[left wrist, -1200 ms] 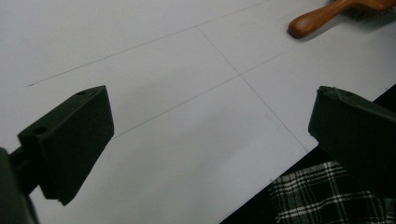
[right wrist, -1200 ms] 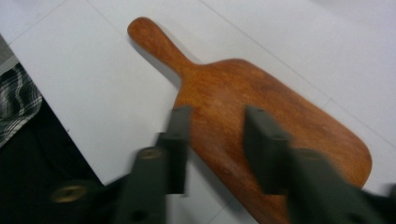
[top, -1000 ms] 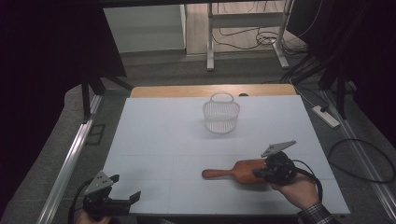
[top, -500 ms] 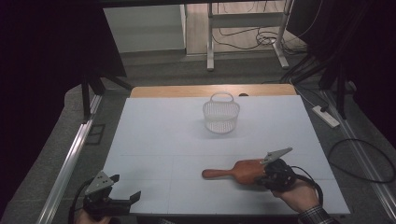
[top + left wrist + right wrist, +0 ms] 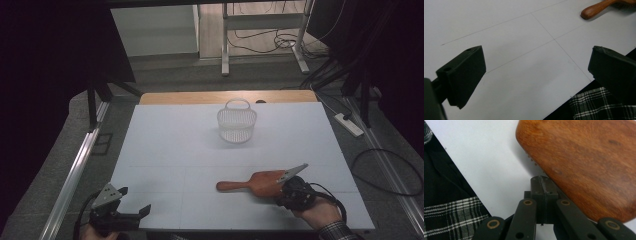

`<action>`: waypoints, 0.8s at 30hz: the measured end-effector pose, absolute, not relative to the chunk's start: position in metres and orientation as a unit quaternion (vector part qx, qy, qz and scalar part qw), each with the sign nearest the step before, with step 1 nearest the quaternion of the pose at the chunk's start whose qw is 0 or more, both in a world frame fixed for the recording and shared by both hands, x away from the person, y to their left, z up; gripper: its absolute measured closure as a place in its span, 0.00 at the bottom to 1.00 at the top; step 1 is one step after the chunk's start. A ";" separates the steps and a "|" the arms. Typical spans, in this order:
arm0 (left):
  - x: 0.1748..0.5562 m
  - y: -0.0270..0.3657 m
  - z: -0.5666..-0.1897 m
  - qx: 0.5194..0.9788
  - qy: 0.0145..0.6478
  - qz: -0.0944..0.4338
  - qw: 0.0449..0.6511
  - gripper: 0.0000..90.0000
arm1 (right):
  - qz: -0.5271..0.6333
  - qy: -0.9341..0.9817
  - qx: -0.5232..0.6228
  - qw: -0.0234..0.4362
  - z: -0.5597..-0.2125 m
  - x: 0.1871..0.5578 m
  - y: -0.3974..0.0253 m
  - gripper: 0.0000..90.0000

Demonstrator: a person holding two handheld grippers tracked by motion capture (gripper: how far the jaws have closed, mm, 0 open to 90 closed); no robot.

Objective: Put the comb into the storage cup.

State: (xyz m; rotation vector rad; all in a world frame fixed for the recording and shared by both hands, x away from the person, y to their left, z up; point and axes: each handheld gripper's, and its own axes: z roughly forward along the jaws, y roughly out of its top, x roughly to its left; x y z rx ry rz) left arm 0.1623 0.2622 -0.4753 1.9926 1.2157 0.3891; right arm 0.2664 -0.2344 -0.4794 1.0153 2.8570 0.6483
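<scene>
A wooden hairbrush (image 5: 260,182) lies back-up on the white table (image 5: 175,150), its handle pointing left. My right gripper (image 5: 282,192) sits at the brush's wide near-right end. In the right gripper view its jaws are shut together (image 5: 541,181), their tips pressed against the edge of the brush (image 5: 586,157), where bristles show underneath. My left gripper (image 5: 134,200) rests at the table's near-left corner, open and holding nothing. The left gripper view shows its jaws wide apart (image 5: 536,52) over bare table, the brush handle (image 5: 596,8) far off.
A small white plastic basket (image 5: 236,122) with a handle stands at the middle back of the table. The table's near edge runs just under both hands, and a plaid sleeve (image 5: 599,107) lies beside it. Metal rails (image 5: 75,170) flank the table.
My right gripper has dropped lower and slightly nearer, settling against the brush's end. The brush, the basket and the left gripper have stayed put.
</scene>
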 end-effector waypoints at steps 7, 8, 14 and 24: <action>0.163 0.262 -0.475 0.780 0.477 0.152 0.376 0.03 | 0.195 0.919 0.342 0.028 -0.481 0.275 -0.243 1.00; 0.163 0.262 -0.475 0.780 0.477 0.152 0.376 0.03 | 0.195 0.917 0.346 0.031 -0.481 0.280 -0.246 1.00; 0.163 0.262 -0.476 0.779 0.479 0.151 0.376 0.03 | 0.191 0.914 0.356 0.036 -0.482 0.292 -0.249 1.00; 0.164 0.262 -0.476 0.778 0.481 0.149 0.376 0.03 | 0.184 0.908 0.374 0.044 -0.485 0.315 -0.249 1.00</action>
